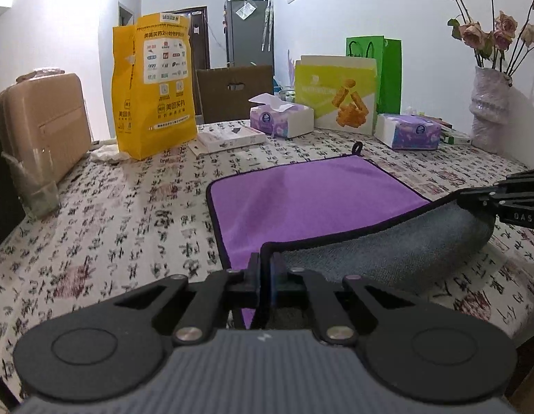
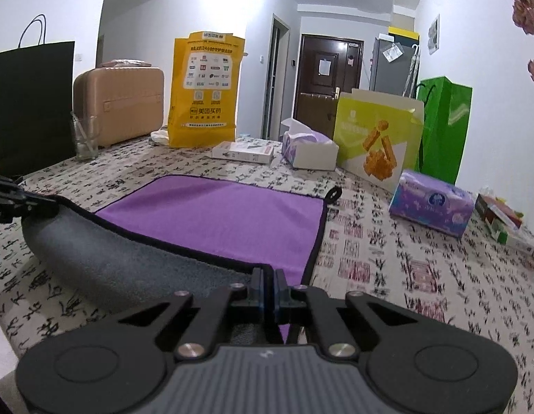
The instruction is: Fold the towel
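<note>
A towel [image 1: 301, 200], purple on top and grey beneath with black trim, lies on the patterned tablecloth [image 1: 129, 214]. Its near edge is lifted and curls over, grey side showing [image 1: 398, 252]. My left gripper [image 1: 267, 269] is shut on the towel's near left corner. My right gripper [image 2: 268, 276] is shut on the near right corner. The towel also shows in the right wrist view [image 2: 215, 214], with its grey underside [image 2: 111, 262] sagging between the two grippers. The right gripper shows at the right edge of the left wrist view [image 1: 508, 196]; the left gripper shows at the left edge of the right wrist view [image 2: 22, 203].
Behind the towel stand a yellow bag [image 1: 153, 86], tissue boxes [image 1: 284, 117] [image 1: 408, 131], a flat white box [image 1: 229, 138], a snack box [image 1: 339, 96], a green bag [image 1: 384, 69] and a vase of flowers [image 1: 489, 110]. A suitcase [image 1: 42, 120] and a glass [image 2: 84, 138] stand left.
</note>
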The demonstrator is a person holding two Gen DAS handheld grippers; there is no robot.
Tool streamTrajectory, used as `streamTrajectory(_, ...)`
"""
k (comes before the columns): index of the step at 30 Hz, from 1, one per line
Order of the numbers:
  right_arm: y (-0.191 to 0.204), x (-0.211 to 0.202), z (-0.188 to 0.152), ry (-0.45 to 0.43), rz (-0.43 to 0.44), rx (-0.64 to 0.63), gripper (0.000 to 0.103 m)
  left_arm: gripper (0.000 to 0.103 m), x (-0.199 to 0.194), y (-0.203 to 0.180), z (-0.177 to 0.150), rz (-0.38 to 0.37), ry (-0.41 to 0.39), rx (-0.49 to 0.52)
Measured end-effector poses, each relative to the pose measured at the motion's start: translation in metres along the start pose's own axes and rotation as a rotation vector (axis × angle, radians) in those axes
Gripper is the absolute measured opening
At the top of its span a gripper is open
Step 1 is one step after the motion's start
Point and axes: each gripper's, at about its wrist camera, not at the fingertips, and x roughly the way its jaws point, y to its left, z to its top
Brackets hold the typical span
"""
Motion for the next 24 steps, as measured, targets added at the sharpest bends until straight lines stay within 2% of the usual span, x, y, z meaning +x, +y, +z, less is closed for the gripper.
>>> streamTrajectory(24, -0.023, 0.064, 0.063, -0.007, 0.014, -0.018, 0.005, 0.006, 0.063, 0.033, 0.064, -0.007, -0.026, 0.043)
